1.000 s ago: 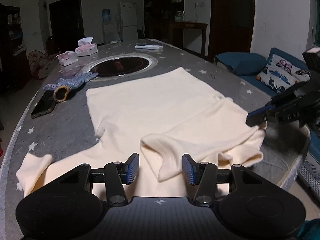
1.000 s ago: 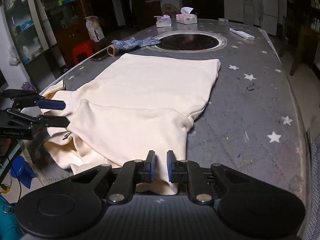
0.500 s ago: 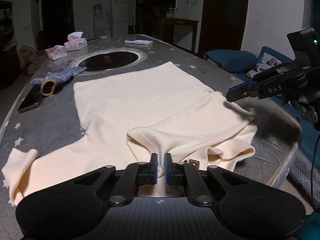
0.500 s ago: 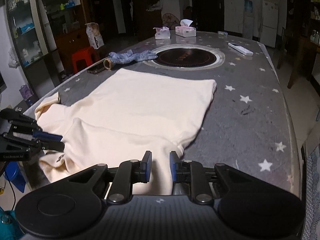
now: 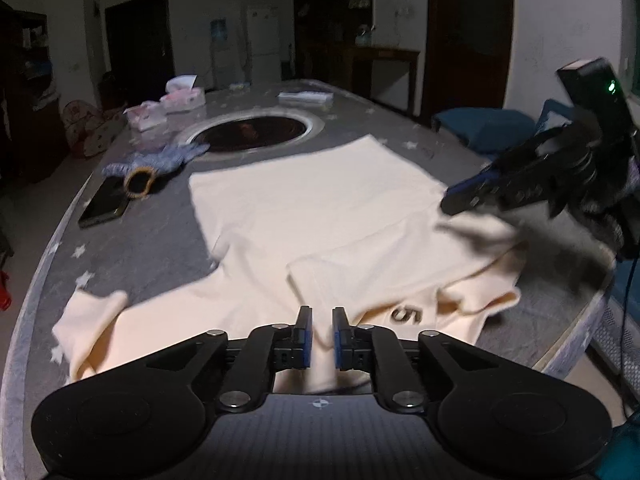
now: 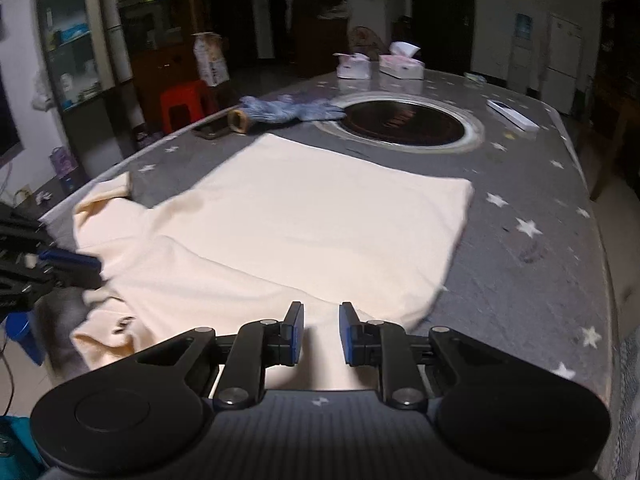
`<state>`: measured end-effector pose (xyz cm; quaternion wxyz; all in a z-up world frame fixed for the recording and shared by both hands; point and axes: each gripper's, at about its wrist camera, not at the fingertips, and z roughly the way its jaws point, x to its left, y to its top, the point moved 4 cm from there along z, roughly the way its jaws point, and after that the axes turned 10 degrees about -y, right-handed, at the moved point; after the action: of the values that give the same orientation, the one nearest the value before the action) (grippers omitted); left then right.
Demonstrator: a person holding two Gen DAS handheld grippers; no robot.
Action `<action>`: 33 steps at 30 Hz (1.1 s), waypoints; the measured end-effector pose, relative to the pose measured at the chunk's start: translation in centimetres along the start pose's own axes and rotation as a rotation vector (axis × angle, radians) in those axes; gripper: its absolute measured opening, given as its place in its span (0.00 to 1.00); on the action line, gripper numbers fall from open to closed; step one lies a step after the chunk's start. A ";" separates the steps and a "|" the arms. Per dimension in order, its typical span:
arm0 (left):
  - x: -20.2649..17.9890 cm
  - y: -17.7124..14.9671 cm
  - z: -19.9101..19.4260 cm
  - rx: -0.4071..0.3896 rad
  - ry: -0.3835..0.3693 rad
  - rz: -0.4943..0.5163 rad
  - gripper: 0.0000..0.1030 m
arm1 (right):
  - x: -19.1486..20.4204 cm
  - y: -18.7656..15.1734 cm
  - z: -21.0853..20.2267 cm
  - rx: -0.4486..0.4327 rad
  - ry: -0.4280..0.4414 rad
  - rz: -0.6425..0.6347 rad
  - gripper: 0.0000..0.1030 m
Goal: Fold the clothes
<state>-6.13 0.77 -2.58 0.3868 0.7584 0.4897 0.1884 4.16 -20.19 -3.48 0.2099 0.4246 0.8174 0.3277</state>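
A cream shirt (image 5: 320,208) lies spread on the grey star-patterned table (image 5: 140,248), its near part rumpled and a label (image 5: 406,315) showing. My left gripper (image 5: 322,332) sits at the shirt's near edge. Its jaws are opening, still narrow, with a fold of the shirt pressed between the pads. In the right wrist view it (image 6: 98,270) shows at the far left against the cloth. My right gripper (image 6: 321,332) hovers open over the shirt (image 6: 320,220), with cloth lying below the gap. The left wrist view shows it (image 5: 446,206) raised above the shirt's right side.
A blue glove (image 5: 160,162) and a phone (image 5: 104,204) lie left of the shirt. Beyond it are a round dark inset (image 5: 256,134), two tissue boxes (image 5: 182,98) and a white remote (image 6: 514,114). The table's edge is close on my side. A red stool (image 6: 182,98) stands beside the table.
My left jaws went from wide open to closed on a fold of the shirt, then widened slightly. My right jaws widened off the sleeve edge and moved in over the shirt.
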 end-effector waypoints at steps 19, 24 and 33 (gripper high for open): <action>6.4 -1.3 -1.3 -0.017 0.185 -0.134 0.23 | 9.3 1.8 1.6 0.000 0.187 -0.201 0.18; 10.1 -1.1 -2.3 -0.039 0.375 -0.118 0.35 | 11.8 1.4 3.2 0.027 0.230 -0.261 0.18; 13.0 -1.6 -0.6 0.031 0.416 -0.056 0.30 | 11.6 2.4 2.0 0.001 0.227 -0.247 0.19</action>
<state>-1.69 12.89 -4.65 0.2709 0.6948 0.5829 0.3226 0.35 -8.81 -3.93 0.1550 0.2813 0.8820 0.3449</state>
